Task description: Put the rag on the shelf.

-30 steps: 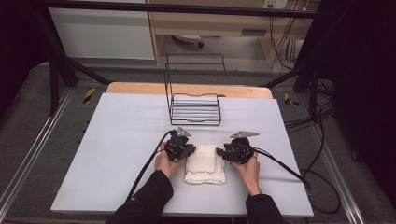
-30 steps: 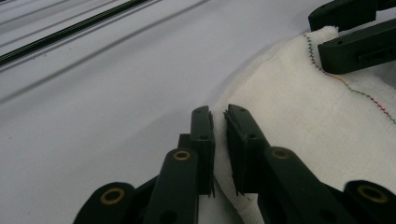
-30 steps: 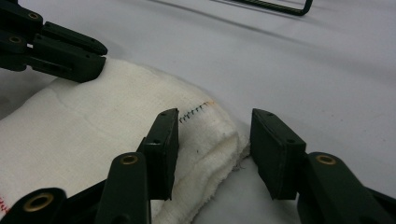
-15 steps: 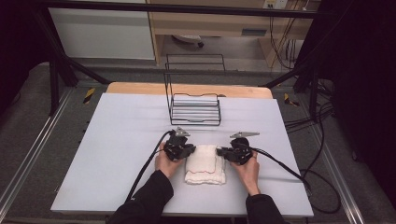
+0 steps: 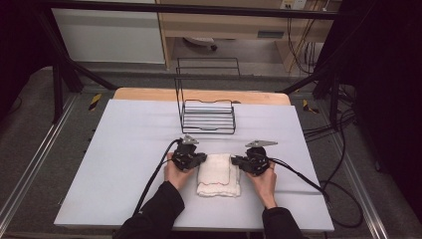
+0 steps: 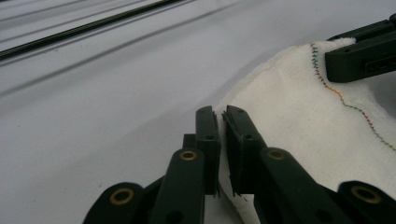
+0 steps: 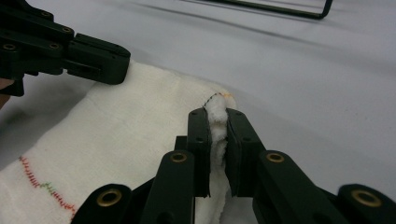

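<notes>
Right gripper view: right claw (image 7: 218, 135) pinches towel (image 7: 116, 135) corner.

one white towel (image 5: 218, 175), folded, with stitched edging. one black wire rack (image 5: 207, 115), standing on the far half of the table. one table (image 5: 124, 149) with a pale grey top and a wooden edge along its far side. two handheld grippers: the left gripper (image 5: 198, 160) and the right gripper (image 5: 237, 161), each with two black jaws, hence four jaws in all. two grey three-cornered plates, one on top of each gripper. two cables, one trailing from each gripper. two hands, one on each gripper, and two dark sleeves.
</notes>
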{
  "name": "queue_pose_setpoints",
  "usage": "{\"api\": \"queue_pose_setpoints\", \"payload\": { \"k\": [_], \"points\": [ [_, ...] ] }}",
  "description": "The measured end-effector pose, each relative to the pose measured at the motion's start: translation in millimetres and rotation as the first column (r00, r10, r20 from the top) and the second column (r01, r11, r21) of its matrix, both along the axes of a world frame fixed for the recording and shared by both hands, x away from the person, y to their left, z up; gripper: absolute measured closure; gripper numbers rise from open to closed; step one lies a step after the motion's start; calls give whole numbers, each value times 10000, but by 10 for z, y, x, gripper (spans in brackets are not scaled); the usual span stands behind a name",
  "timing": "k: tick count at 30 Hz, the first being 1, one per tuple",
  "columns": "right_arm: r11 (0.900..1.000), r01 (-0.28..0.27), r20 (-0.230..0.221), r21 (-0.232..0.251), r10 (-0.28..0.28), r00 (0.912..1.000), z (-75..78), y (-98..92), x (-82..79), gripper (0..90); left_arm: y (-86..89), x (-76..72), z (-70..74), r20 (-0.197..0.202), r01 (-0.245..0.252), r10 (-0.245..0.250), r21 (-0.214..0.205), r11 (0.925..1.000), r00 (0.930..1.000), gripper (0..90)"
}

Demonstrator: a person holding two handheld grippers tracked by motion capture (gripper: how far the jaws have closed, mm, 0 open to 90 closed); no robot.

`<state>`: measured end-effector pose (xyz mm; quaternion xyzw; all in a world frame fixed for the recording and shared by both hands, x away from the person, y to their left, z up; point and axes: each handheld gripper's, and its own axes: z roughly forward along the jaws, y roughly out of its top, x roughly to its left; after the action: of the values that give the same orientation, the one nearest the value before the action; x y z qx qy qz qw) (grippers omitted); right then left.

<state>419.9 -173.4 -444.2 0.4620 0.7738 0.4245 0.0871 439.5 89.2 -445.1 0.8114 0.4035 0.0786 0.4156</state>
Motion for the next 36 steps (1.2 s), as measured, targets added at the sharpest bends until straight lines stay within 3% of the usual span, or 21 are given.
{"api": "queue_pose_setpoints", "payload": {
  "k": [5,16,36],
  "points": [
    [9992,-91,245,392,82,9997,73,-9,-53,814,69,-36,69,139,6,-1,-360,9994,9999,836],
    [9973,-265,931,679,201,9955,169,-53,-146,814,115,-139,171,647,25,27,-812,9967,9979,837],
    [9960,-400,1766,801,254,9839,335,-65,-302,814,164,-337,376,1319,165,30,-1469,9890,9913,840]
  ]
}}
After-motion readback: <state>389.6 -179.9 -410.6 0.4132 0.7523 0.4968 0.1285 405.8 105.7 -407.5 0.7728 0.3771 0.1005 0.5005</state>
